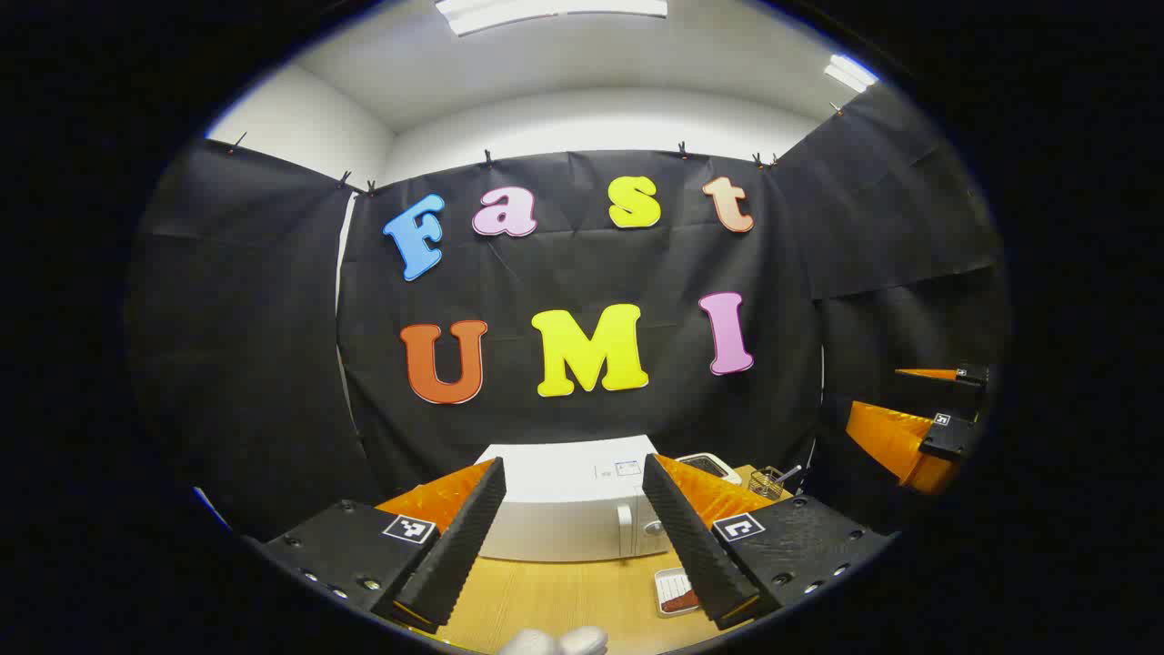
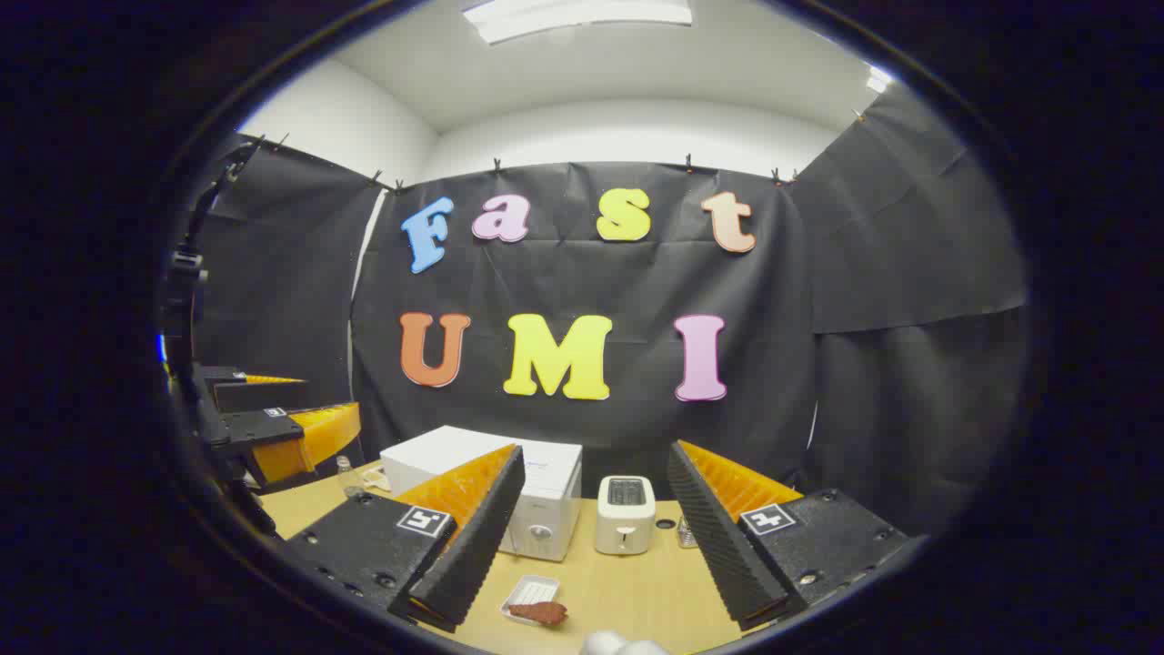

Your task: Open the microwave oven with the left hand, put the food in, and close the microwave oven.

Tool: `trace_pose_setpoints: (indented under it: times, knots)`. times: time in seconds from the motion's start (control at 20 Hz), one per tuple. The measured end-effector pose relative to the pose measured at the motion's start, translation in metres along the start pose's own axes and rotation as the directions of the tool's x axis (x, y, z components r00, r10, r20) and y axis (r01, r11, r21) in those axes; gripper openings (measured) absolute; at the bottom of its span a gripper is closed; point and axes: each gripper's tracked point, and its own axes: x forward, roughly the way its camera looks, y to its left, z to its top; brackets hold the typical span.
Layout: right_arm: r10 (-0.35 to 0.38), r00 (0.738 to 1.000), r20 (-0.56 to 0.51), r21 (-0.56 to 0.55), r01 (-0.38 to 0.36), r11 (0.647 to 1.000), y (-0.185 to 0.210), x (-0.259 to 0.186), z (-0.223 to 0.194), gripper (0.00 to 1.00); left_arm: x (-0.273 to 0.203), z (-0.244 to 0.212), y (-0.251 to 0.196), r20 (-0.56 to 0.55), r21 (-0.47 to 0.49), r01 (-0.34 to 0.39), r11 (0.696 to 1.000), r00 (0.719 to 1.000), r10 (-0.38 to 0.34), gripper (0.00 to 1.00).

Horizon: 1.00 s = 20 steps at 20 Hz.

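Note:
The white microwave [image 1: 564, 509] stands at the back of the wooden table [image 1: 564, 600] with its door shut, handle and knob on its right side. My left gripper [image 1: 573, 546] hovers in front of it, open and holding nothing. A small white tray [image 1: 677, 591] with a brown piece of food [image 2: 544, 612] lies on the table in front of the microwave [image 2: 509, 482]. My right gripper [image 2: 591, 537] is open above the table, nothing between its fingers. The right gripper [image 1: 909, 400] appears far right in the left gripper view; the left gripper [image 2: 332, 398] appears far left in the right gripper view.
A white toaster [image 2: 625, 514] stands right of the microwave, with a small wire holder [image 1: 773, 480] beyond it. A small clear bottle [image 2: 346, 473] sits at the table's left rear. Black cloth walls close in the booth. Something white [image 2: 623, 646] lies at the near table edge.

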Motion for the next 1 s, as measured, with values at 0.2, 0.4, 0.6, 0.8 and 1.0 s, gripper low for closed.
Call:
trace_pose_setpoints:
  times: [0.2, 0.4, 0.6, 0.8, 1.0]
  knots:
    - [-0.048, 0.999, -0.007, 0.011, 0.049, 0.999, 0.014, 0.005, -0.002, 1.0, 0.0, -0.004, 0.018, -0.016, -0.005, 0.023, 1.0, 1.0, -0.023, 0.95]
    - [-0.051, 0.998, -0.025, 0.03, 0.052, 0.998, 0.026, 0.011, -0.004, 0.91, 0.001, 0.001, 0.035, 0.0, -0.029, 0.01, 1.0, 1.0, -0.01, 0.95]
    - [-0.043, 0.998, -0.035, 0.026, 0.044, 0.999, 0.032, 0.017, -0.006, 1.0, 0.002, -0.001, 0.045, 0.008, -0.02, -0.007, 1.0, 1.0, 0.007, 0.95]
    - [-0.043, 0.998, -0.042, 0.028, 0.045, 0.999, 0.031, 0.022, -0.008, 1.0, 0.008, -0.009, 0.049, 0.009, -0.009, -0.021, 1.0, 1.0, 0.021, 0.95]
    - [-0.063, 0.997, -0.045, 0.023, 0.064, 0.998, 0.02, 0.025, -0.005, 0.91, 0.029, -0.04, 0.04, 0.0, -0.023, -0.002, 1.0, 1.0, 0.002, 0.95]
